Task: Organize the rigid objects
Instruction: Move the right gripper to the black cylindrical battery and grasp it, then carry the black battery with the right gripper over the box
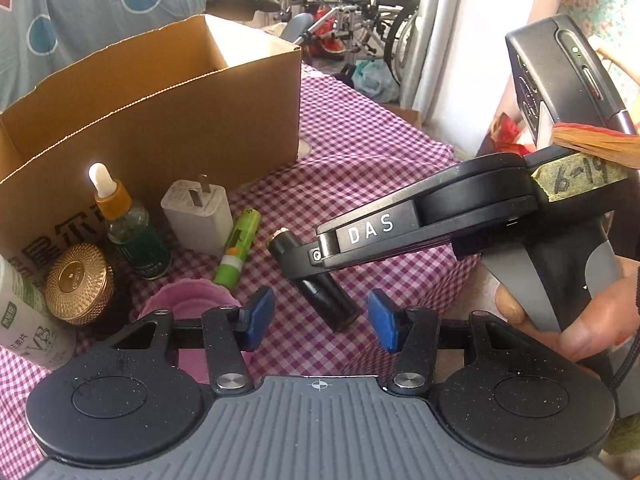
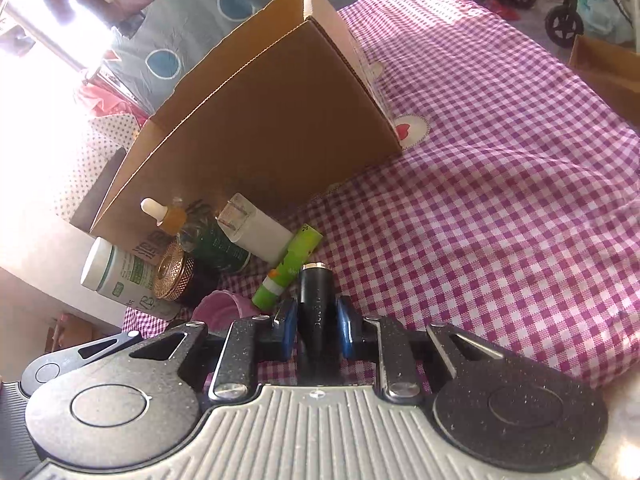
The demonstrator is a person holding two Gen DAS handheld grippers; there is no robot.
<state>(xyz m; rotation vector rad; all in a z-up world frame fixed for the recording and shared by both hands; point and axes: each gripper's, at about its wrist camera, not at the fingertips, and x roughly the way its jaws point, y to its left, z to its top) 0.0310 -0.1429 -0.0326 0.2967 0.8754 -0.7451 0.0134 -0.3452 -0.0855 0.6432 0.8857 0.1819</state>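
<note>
- Lying on the checked cloth, one black cylinder (image 2: 316, 304) with a gold tip sits between the blue pads of the right gripper (image 2: 316, 320); the pads look pressed on its sides, so the jaws are clenched on it.
- The left gripper (image 1: 320, 320) hovers just above the same cylinder (image 1: 328, 300), its jaws released and partly spread, nothing between the pads.
- One green tube (image 1: 237, 254) lies just beside the cylinder, towards the box.
- One white plug adapter (image 1: 198, 216) stands behind the tube, prongs up.
- One dropper bottle (image 1: 132, 228), green glass with an amber collar and white bulb, stands upright next to the adapter.
- One gold ribbed lid (image 1: 78, 284) and one white labelled bottle (image 1: 24, 320) sit further left; one pink cup (image 1: 188, 304) is near the left gripper.
- One open cardboard box (image 1: 160, 112) stands behind the whole group.
- A hand (image 1: 580, 320) grips the right tool's handle.
- The surface is a purple-and-white gingham tablecloth (image 2: 500, 200), slightly wrinkled.
- Beyond it: a wheelchair (image 1: 360, 12) and a blue fabric with circles (image 1: 80, 8).
</note>
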